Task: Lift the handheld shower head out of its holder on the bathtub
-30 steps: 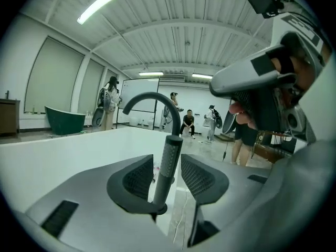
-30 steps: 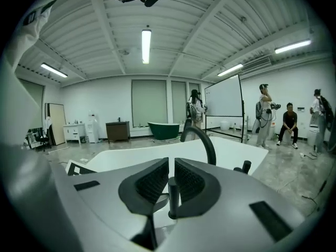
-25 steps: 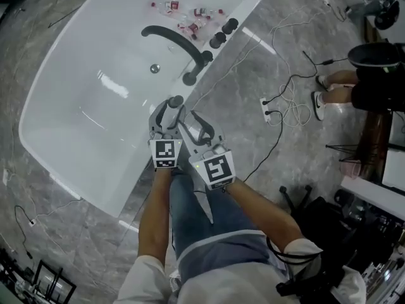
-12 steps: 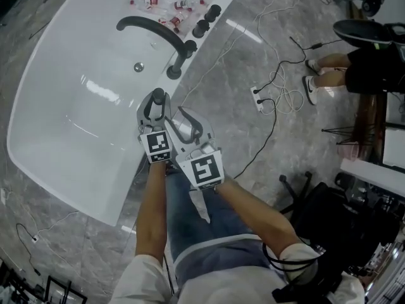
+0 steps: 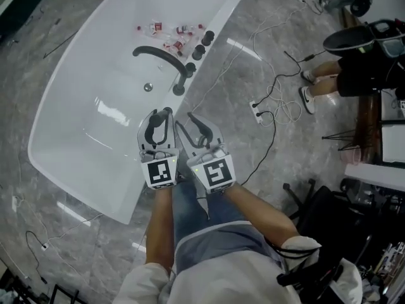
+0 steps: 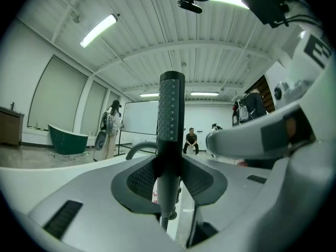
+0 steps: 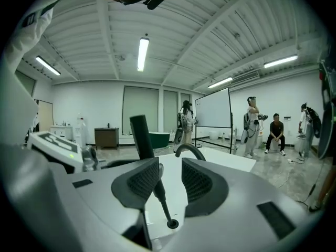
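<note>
The black stick-shaped shower head stands upright between the pads of my left gripper, which is shut on its handle. In the head view this gripper holds the shower head over the right rim of the white bathtub. A thin hose runs from the shower head down into the round holder on the rim. My right gripper hangs close beside the left. Its jaws are closing with nothing pressed between them. The hose only shows through the gap beyond them.
A curved black faucet and black knobs stand on the tub's far ledge beside several small bottles. Cables and a power strip lie on the grey floor to the right. A person's shoes are further right.
Both grippers have risen from the tub rim, staying side by side. The left one carries the shower head up with it.
</note>
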Action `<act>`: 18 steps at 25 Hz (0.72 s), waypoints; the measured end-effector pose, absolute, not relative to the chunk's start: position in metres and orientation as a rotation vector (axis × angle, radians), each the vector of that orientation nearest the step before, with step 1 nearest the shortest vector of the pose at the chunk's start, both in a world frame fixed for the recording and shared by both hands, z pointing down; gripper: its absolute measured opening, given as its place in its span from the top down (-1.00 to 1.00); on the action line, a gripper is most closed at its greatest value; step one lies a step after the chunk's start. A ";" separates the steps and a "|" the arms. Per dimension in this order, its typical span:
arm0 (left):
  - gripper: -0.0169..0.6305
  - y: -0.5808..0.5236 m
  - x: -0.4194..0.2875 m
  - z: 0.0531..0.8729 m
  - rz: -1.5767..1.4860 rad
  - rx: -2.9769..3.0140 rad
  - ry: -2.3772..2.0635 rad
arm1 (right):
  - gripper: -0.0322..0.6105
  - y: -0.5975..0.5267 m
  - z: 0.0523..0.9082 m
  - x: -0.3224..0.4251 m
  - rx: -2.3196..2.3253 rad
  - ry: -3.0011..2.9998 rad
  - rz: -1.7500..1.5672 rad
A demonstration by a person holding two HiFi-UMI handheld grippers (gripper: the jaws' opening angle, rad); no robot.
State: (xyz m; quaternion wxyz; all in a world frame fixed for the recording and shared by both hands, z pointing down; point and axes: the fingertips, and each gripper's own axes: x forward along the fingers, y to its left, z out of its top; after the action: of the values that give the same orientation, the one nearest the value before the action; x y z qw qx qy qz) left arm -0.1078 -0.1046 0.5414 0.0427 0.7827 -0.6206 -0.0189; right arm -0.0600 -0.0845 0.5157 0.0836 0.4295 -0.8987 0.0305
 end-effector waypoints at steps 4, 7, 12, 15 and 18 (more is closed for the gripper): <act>0.49 -0.068 -0.117 0.423 -0.093 2.382 -1.930 | 0.47 -0.057 0.427 -0.059 1.289 -2.678 0.130; 0.49 -0.052 -0.118 0.351 -0.050 2.387 -1.918 | 0.47 -0.050 0.360 -0.056 1.275 -2.692 0.105; 0.49 -0.028 -0.094 0.263 -0.090 2.404 -1.931 | 0.48 -0.042 0.294 -0.038 1.237 -2.695 0.055; 0.49 -0.027 -0.073 0.208 -0.113 2.435 -1.923 | 0.50 -0.043 0.256 -0.020 1.241 -2.687 0.046; 0.49 -0.037 -0.064 0.174 -0.103 2.442 -1.940 | 0.54 -0.051 0.219 -0.005 1.263 -2.725 0.078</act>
State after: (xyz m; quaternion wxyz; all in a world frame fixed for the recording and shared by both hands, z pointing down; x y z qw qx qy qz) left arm -0.0643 -0.0369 0.1740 0.0104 0.7825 -0.6217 -0.0329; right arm -0.0049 -0.0508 0.2189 0.0685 0.4194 -0.9048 0.0258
